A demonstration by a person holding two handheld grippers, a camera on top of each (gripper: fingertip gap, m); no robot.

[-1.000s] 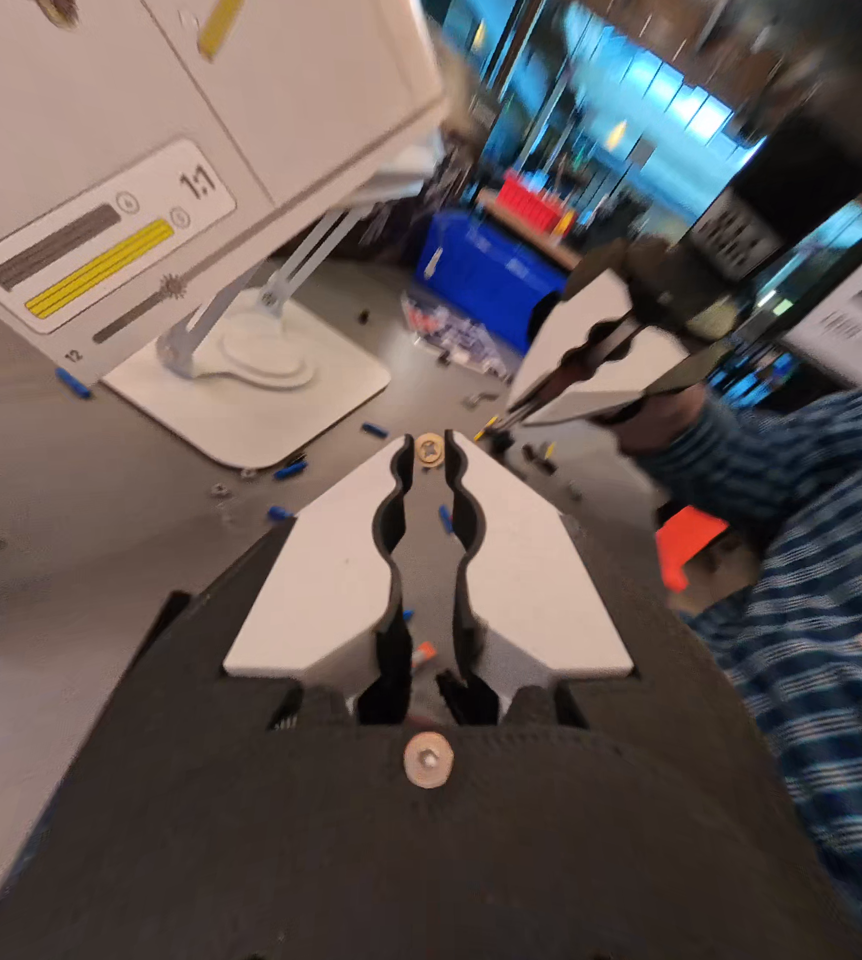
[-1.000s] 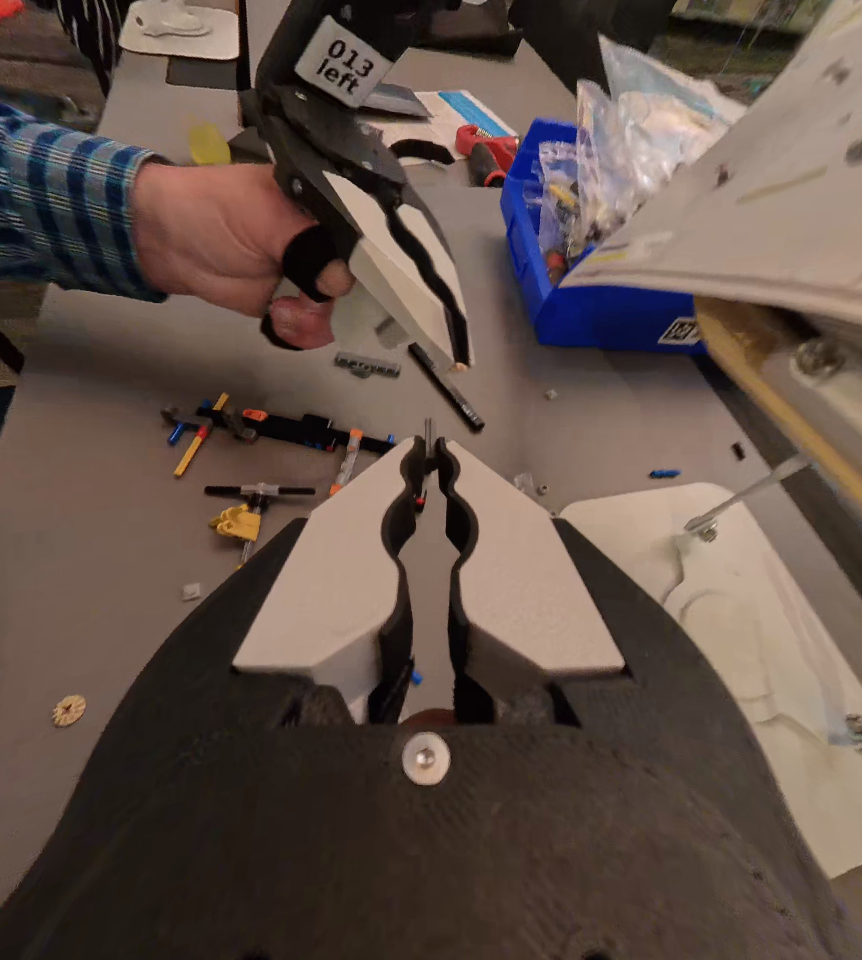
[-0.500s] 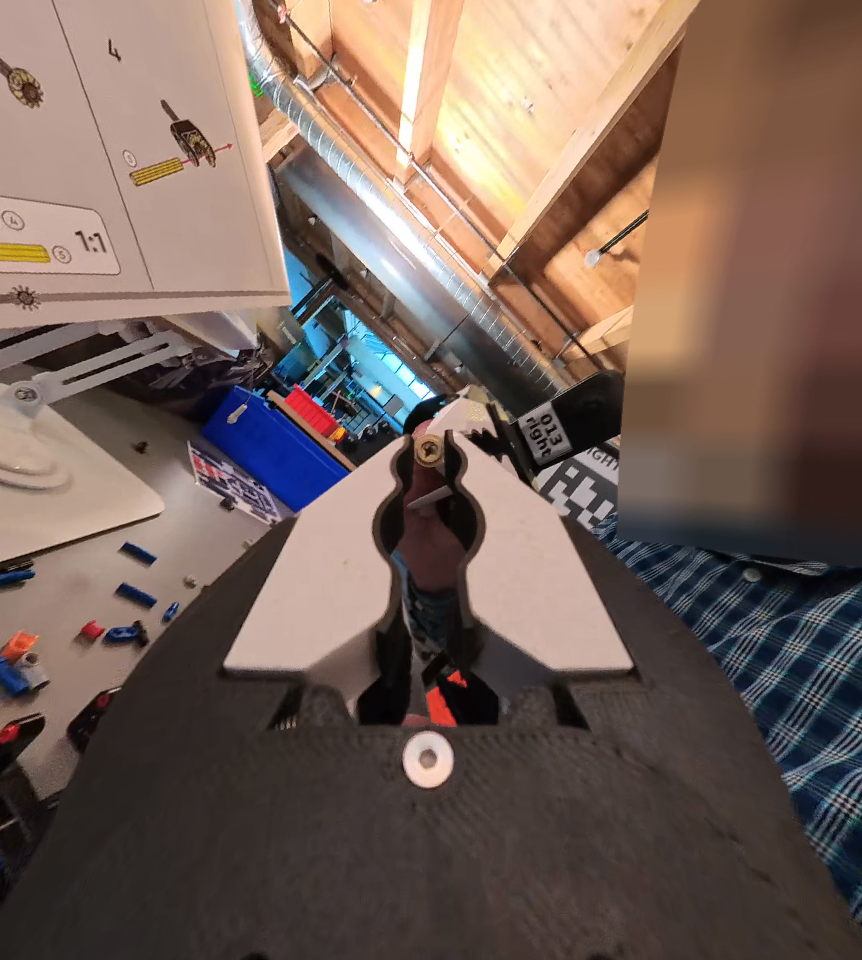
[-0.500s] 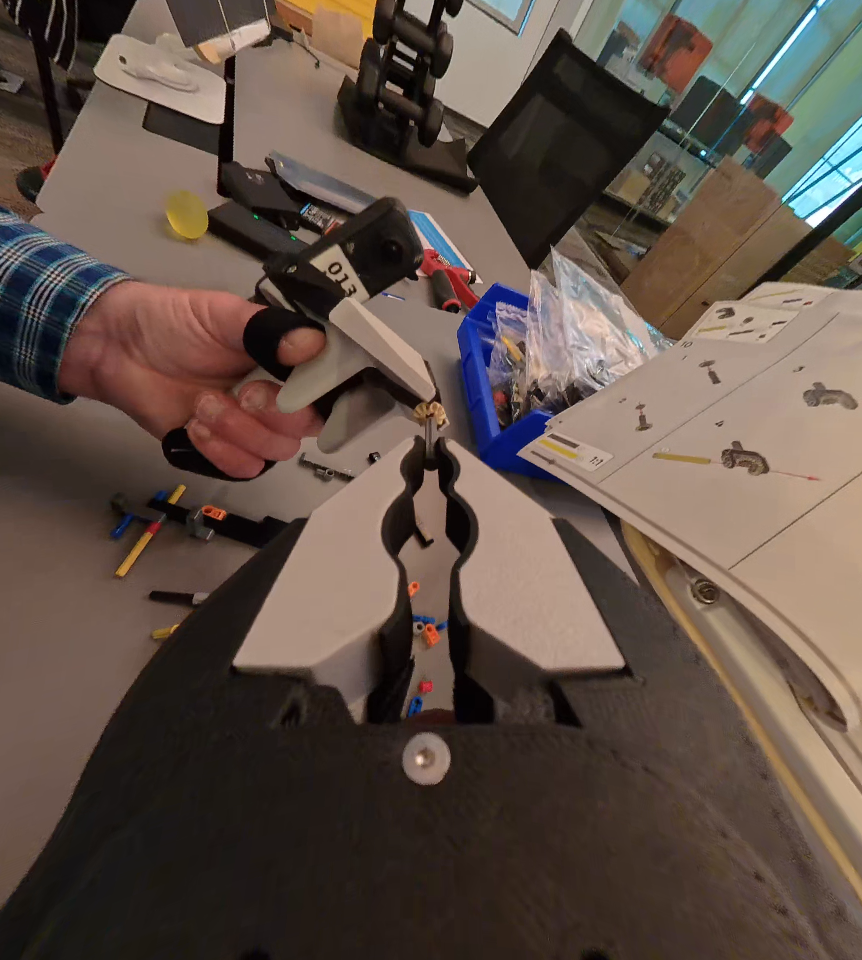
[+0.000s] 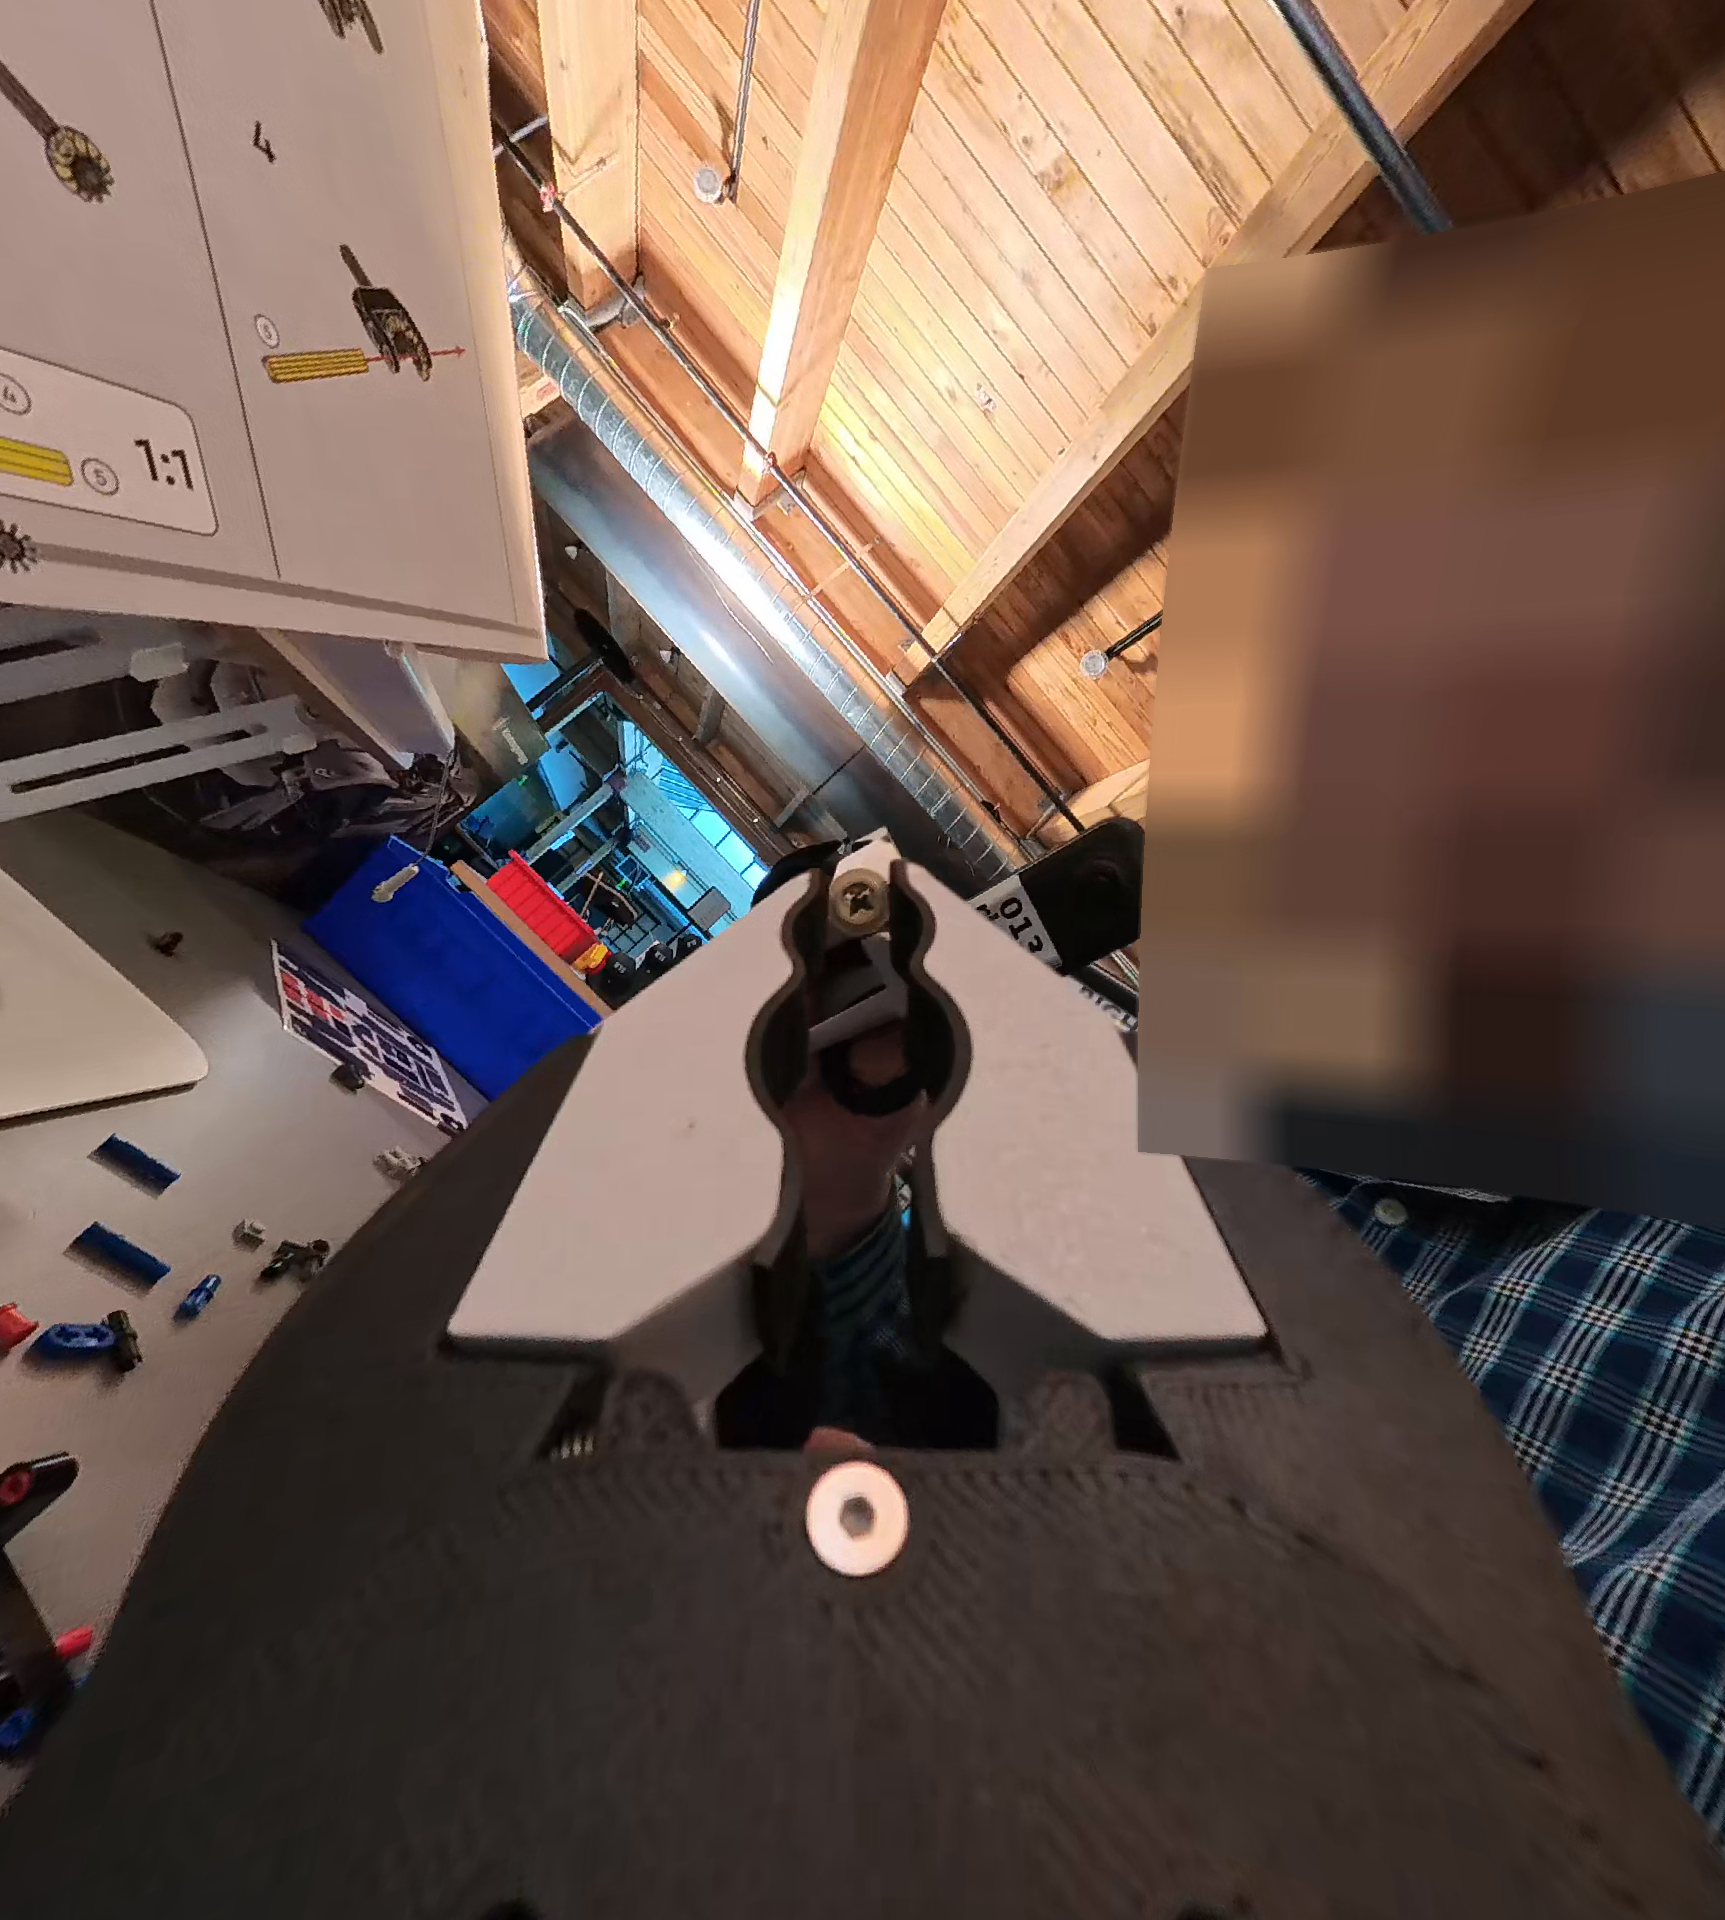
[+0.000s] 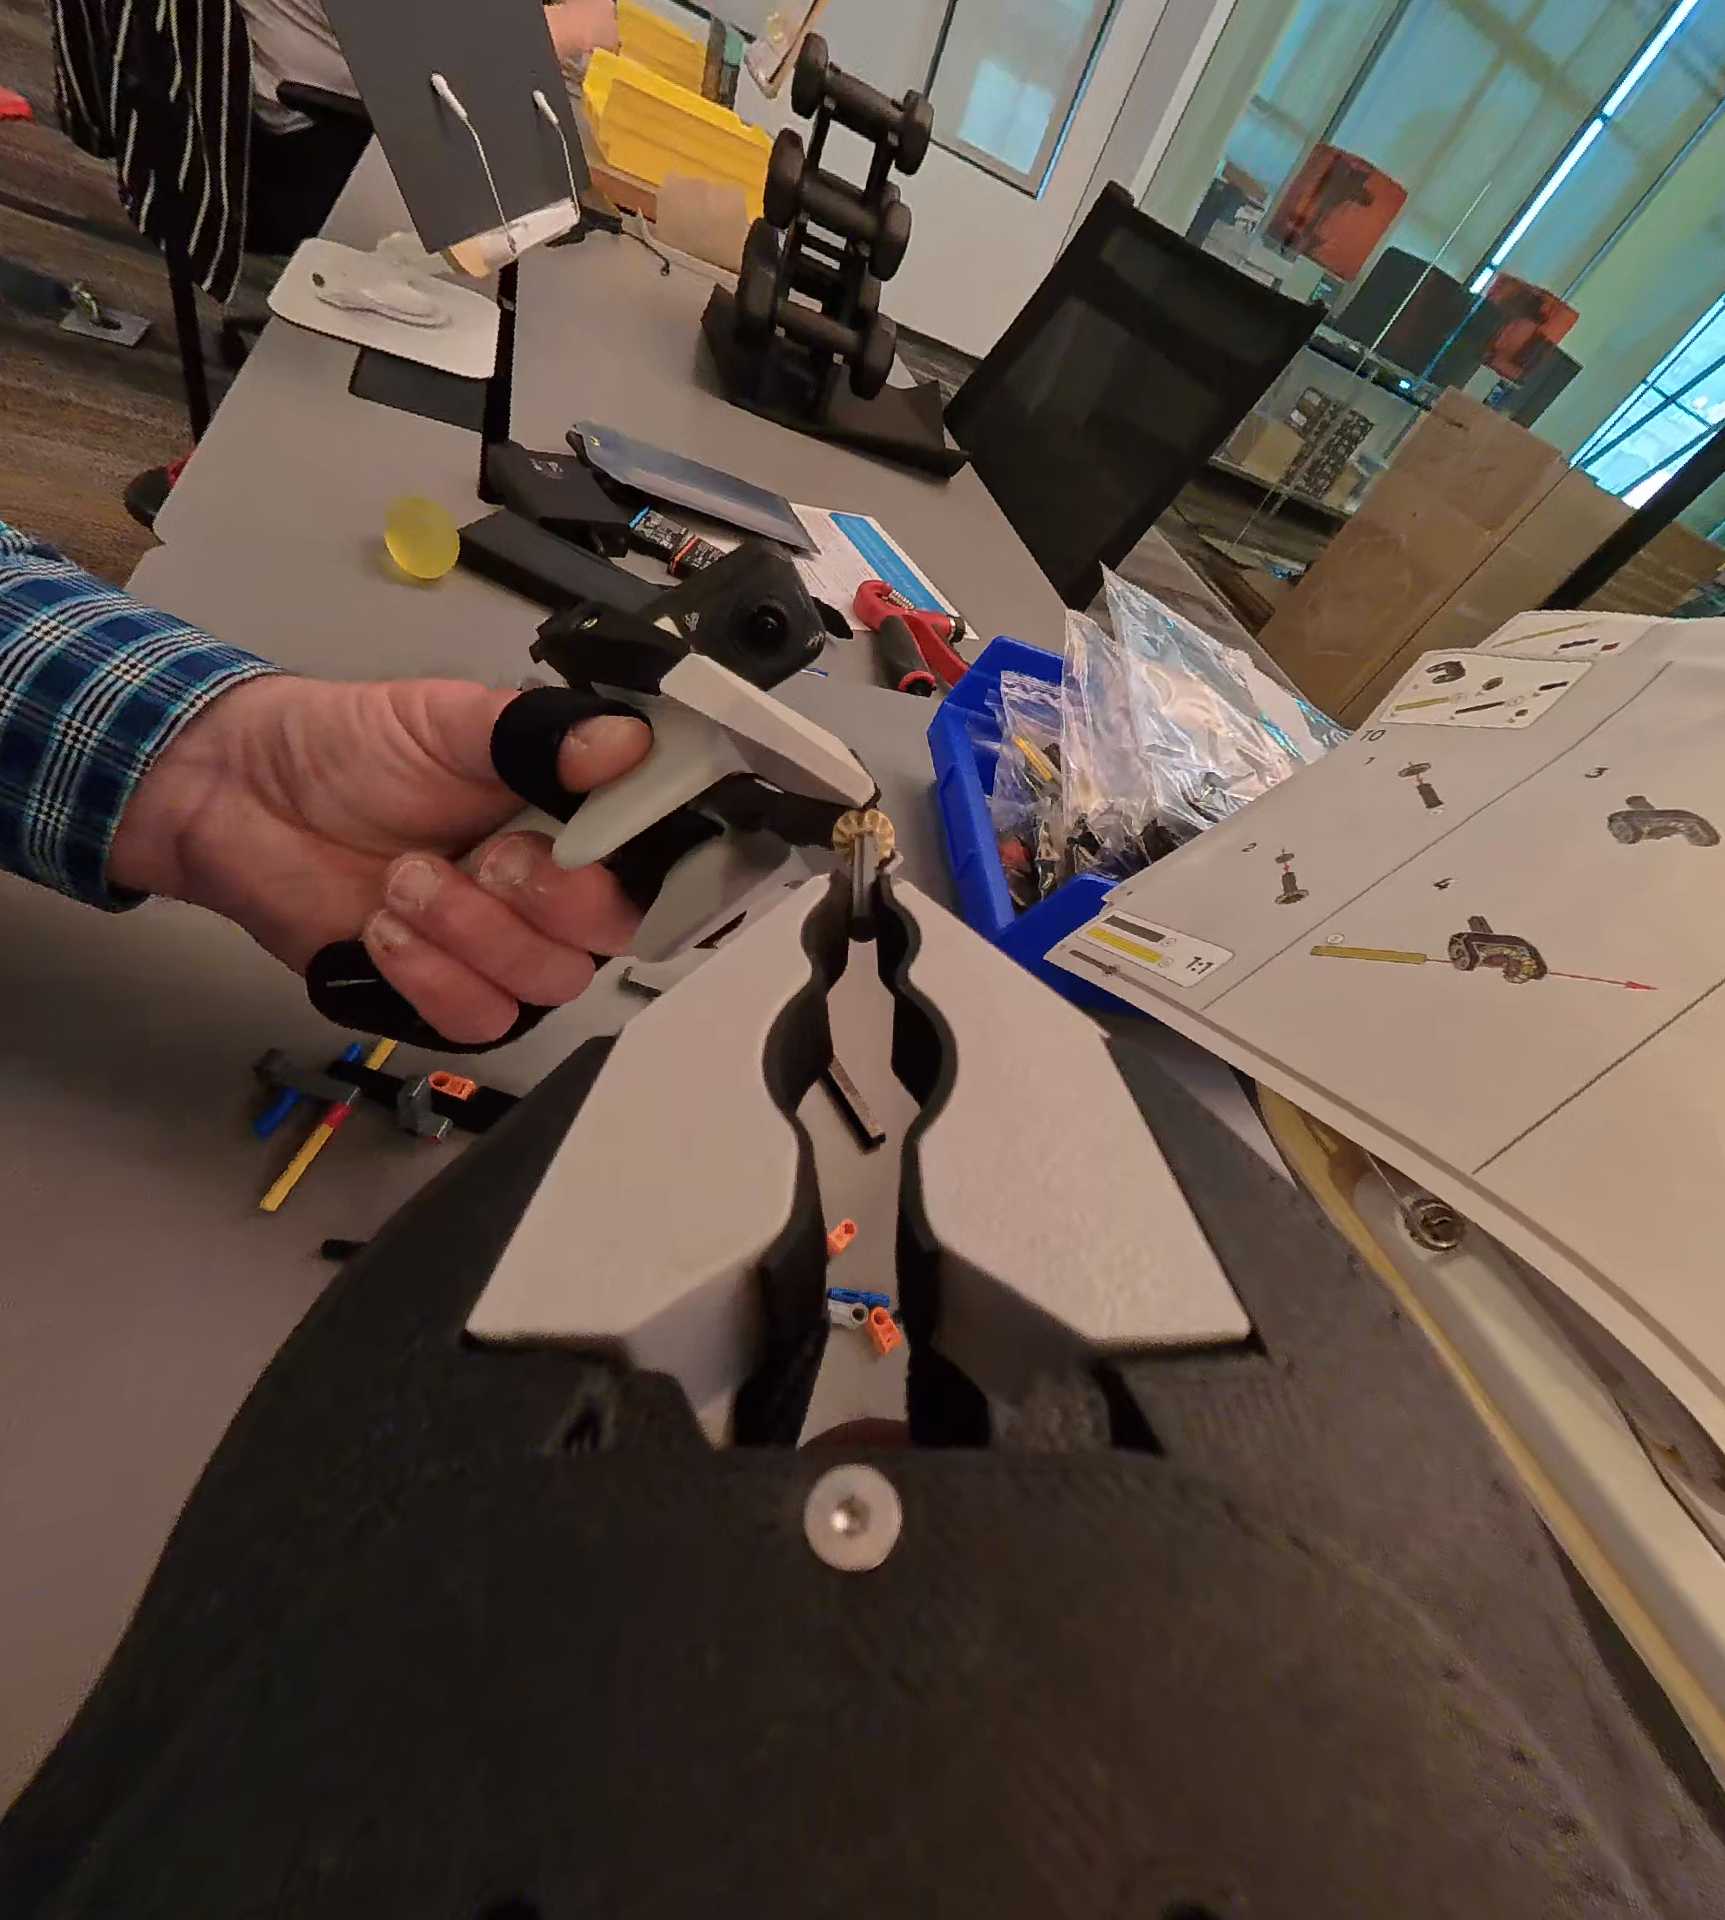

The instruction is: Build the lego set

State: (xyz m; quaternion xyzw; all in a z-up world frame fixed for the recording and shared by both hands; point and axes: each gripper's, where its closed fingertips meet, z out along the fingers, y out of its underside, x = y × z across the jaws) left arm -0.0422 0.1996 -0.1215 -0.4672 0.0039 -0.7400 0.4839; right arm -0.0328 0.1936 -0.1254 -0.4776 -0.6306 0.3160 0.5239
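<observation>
Nearest to us in the right wrist view, our right gripper (image 6: 866, 902) has its fingers closed on a thin grey axle (image 6: 864, 883) that stands upright out of the tips. A small tan gear (image 6: 858, 830) sits at the top end of that axle, at about 12 o'clock from the tips. Our left gripper (image 6: 863, 805), held by the left hand (image 6: 359, 831) coming in from 9 o'clock, meets it there, its fingers pinched on the same tan gear.

In the left wrist view the gear (image 5: 860, 900) shows face-on between the left gripper's (image 5: 860, 891) fingertips, with the right gripper (image 5: 868, 997) directly behind it, pointing back at us.

Below, on the grey table (image 6: 58, 1195), a partly built black beam assembly (image 6: 390, 1101) with a yellow axle lies at 8 o'clock from the right gripper's tips. Loose orange and blue pins (image 6: 863, 1314) lie under its fingers.

Farther off at 2 o'clock is a blue bin (image 6: 972, 821) stuffed with clear parts bags (image 6: 1159, 727). At 3 o'clock the open instruction booklet (image 6: 1460, 935) rests on a white stand. Beyond, at 12 o'clock, a rack of black dumbbells (image 6: 827, 239) stands on the table.
</observation>
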